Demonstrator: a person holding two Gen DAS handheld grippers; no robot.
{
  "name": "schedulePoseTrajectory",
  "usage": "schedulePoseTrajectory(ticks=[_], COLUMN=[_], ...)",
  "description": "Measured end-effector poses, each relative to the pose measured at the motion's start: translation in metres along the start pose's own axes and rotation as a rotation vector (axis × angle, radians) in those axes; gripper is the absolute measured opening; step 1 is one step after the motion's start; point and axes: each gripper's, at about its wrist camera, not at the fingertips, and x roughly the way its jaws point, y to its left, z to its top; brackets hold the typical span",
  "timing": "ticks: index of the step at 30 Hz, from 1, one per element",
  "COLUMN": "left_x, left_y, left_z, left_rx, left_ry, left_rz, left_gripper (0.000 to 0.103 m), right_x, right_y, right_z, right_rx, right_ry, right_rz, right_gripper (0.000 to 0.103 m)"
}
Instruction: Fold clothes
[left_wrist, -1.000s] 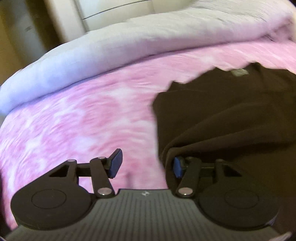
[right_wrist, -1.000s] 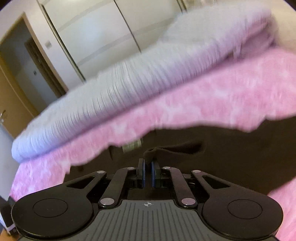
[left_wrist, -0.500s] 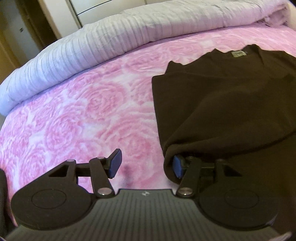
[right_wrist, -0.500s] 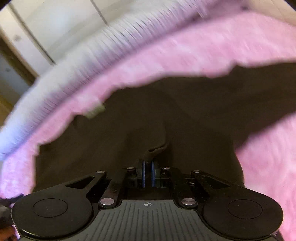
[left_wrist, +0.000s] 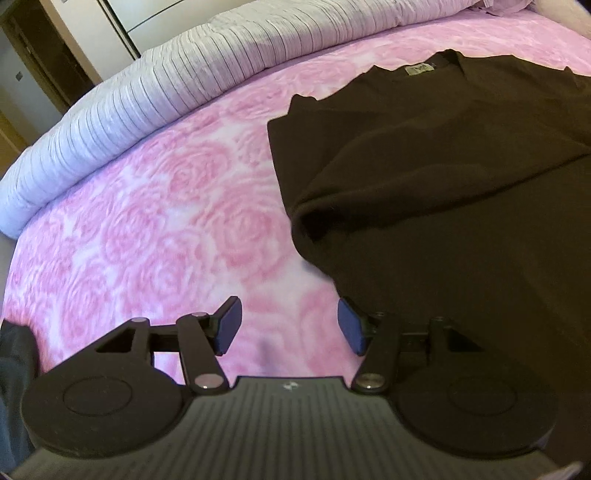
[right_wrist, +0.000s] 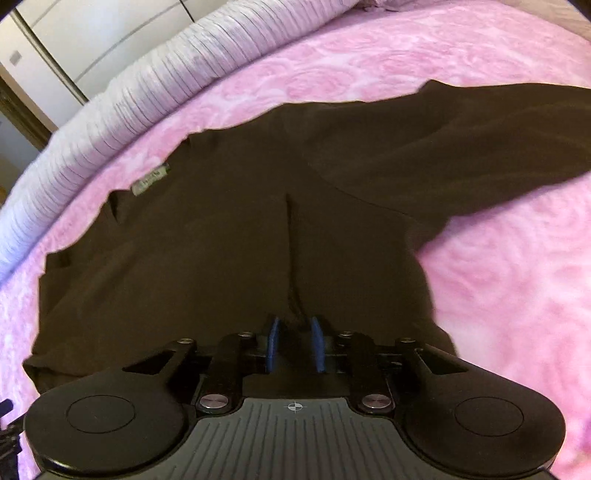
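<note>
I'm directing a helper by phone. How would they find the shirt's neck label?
Start at the pink rose-patterned bedspread, below the rolled white duvet. A dark brown shirt lies spread on it. The label is the small pale rectangle at its collar, the only light patch on dark cloth.

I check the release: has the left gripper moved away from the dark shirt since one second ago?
Yes. The left gripper has drawn leftward off the dark shirt over the pink bedspread.

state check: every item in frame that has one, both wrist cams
dark shirt: lying on the bed, one side folded over, far sleeve spread out
neck label: exposed
left gripper: open, empty, beside the shirt's edge
right gripper: jaws opening, a fabric ridge between them
grey duvet: rolled along the bed's far edge
</note>
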Motion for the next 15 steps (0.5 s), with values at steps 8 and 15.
schedulePoseTrajectory(ticks=[8,15], left_x=[-0.037,-0.052], left_y=[-0.024,-0.063], left_z=[0.02,0.045], left_rx=[0.018,0.045], left_ry=[0.027,0.007], left_rz=[-0.111,-0.214], left_gripper=[0.057,0.061], right_x=[-0.073,-0.16], right_y=[-0.034,-0.093], right_z=[-0.009,0.003], right_rx=[0.163,0.264], right_ry=[-0.068,-0.21], right_rz=[-0.093,-0.186], right_gripper=[0.038,0.045])
